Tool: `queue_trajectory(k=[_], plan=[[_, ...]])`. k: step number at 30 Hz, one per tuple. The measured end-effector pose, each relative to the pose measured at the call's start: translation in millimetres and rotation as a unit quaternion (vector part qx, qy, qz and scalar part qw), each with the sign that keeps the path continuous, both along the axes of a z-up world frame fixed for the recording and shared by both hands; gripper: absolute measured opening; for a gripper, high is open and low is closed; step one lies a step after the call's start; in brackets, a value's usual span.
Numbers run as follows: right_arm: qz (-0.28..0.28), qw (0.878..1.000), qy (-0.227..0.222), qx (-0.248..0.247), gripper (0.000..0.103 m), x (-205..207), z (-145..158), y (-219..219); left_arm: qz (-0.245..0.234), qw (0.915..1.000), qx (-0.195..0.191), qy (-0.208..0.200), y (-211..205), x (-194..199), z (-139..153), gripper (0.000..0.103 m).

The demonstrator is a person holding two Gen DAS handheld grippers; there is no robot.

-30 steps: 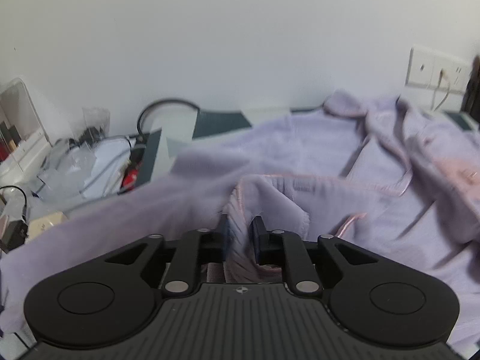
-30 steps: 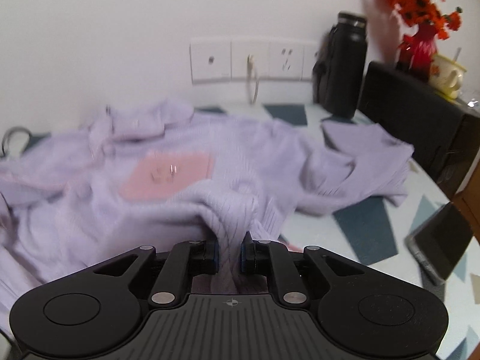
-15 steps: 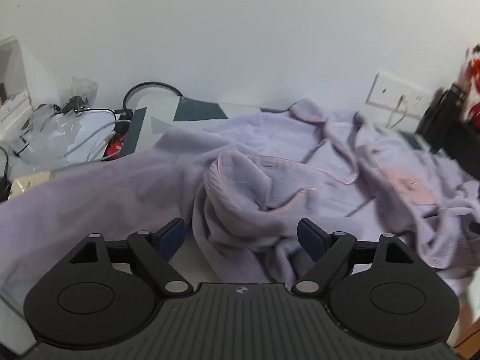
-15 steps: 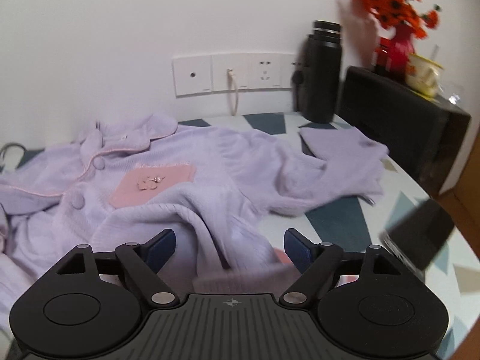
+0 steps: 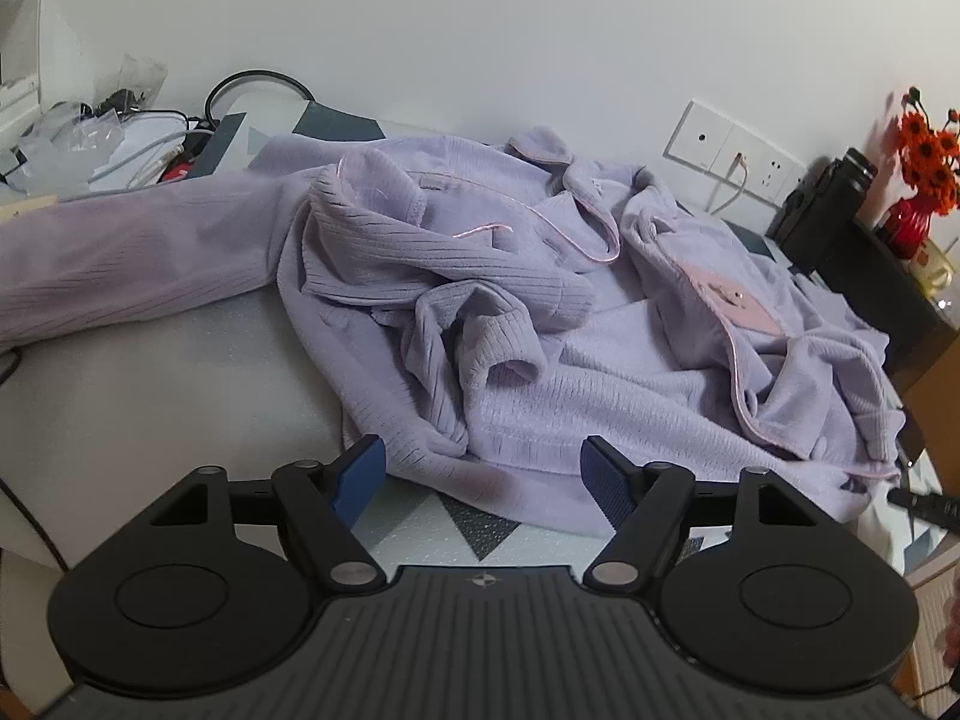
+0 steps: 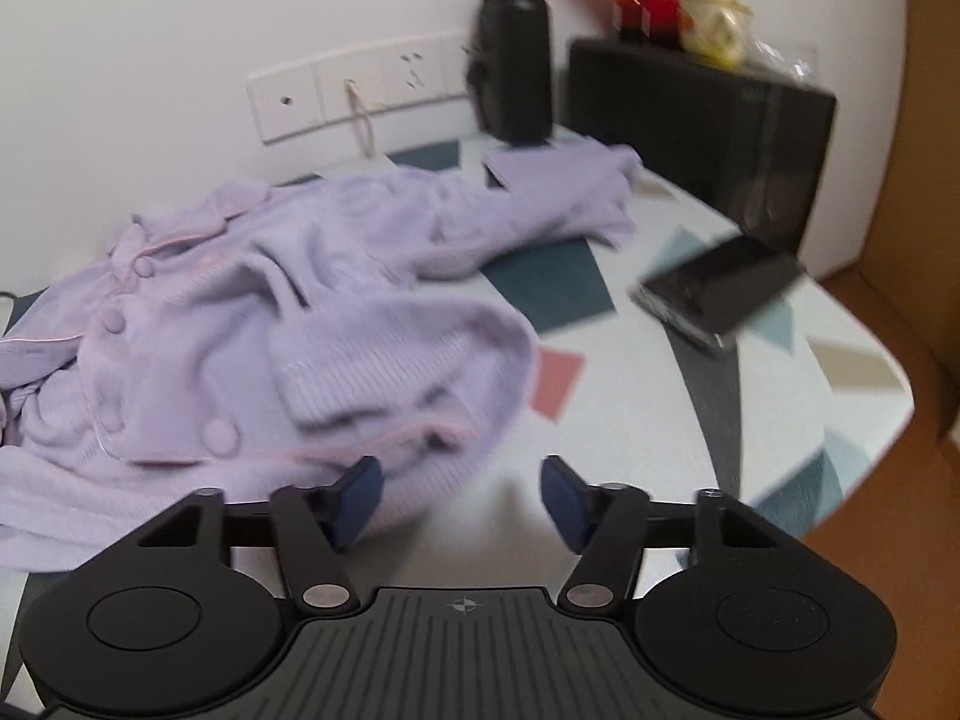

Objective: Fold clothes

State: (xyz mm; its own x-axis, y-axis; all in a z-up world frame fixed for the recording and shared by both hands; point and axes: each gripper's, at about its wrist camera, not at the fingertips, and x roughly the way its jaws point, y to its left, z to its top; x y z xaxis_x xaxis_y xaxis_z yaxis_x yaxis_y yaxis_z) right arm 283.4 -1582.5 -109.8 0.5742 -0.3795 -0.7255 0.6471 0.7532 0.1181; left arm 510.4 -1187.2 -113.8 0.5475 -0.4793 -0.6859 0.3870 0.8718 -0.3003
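Observation:
A lilac ribbed pyjama top (image 5: 600, 396) with pink piping and a pink chest patch lies crumpled on the patterned table (image 5: 420, 534); one sleeve stretches to the left. My left gripper (image 5: 483, 480) hangs just short of the top's near hem, its jaws apart and closing, with nothing pressed between the blue pads. In the right wrist view the same top (image 6: 252, 312) lies bunched at the left, buttons showing. My right gripper (image 6: 462, 498) is at the top's near right edge, jaws apart and closing, over bare tabletop; its left pad (image 6: 360, 498) is next to the cloth.
A wall socket strip (image 6: 360, 90), a black flask (image 6: 516, 54), a black box (image 6: 702, 138) with red flowers on it and a dark phone-like slab (image 6: 720, 294) stand at the right. Cables and plastic bags (image 5: 120, 132) clutter the far left. The table edge (image 6: 870, 462) curves away at right.
Both grippers let go of the lilac cloth they pinched a second ago and drew back from the top. Their jaws opened wide, then narrowed a little.

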Motion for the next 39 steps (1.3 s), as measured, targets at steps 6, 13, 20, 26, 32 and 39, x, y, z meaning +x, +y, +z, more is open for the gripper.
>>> queue_trajectory(k=[6, 13, 20, 26, 32, 39], plan=[[-0.009, 1.0, -0.016, 0.016, 0.046, -7.9, -7.0, -10.2, -0.001, 0.9999, 0.011, -0.011, -7.2, 16.7, 2.3, 0.057], [0.013, 0.999, -0.03, 0.014, 0.024, 9.5, -10.5, -16.8, -0.002, 0.9991, 0.036, -0.022, -24.2, 26.4, -1.9, 0.05], [0.03, 0.999, -0.033, 0.017, 0.019, 18.2, -12.9, -20.6, -0.02, 0.9983, 0.044, -0.032, -34.4, 33.1, -9.5, 0.04], [0.03, 0.999, -0.024, 0.024, 0.024, 17.0, -17.4, -23.7, -0.048, 0.9976, 0.042, -0.027, -37.3, 28.6, 1.2, 0.007], [0.032, 0.999, -0.018, 0.014, 0.035, 14.0, -13.6, -23.2, -0.028, 0.9995, 0.001, -0.014, 0.9, 7.0, 31.9, 0.006], [0.023, 0.999, -0.024, 0.014, 0.039, 6.5, -11.4, -20.5, -0.005, 0.9998, 0.012, 0.018, 49.1, -38.5, 27.8, 0.006]])
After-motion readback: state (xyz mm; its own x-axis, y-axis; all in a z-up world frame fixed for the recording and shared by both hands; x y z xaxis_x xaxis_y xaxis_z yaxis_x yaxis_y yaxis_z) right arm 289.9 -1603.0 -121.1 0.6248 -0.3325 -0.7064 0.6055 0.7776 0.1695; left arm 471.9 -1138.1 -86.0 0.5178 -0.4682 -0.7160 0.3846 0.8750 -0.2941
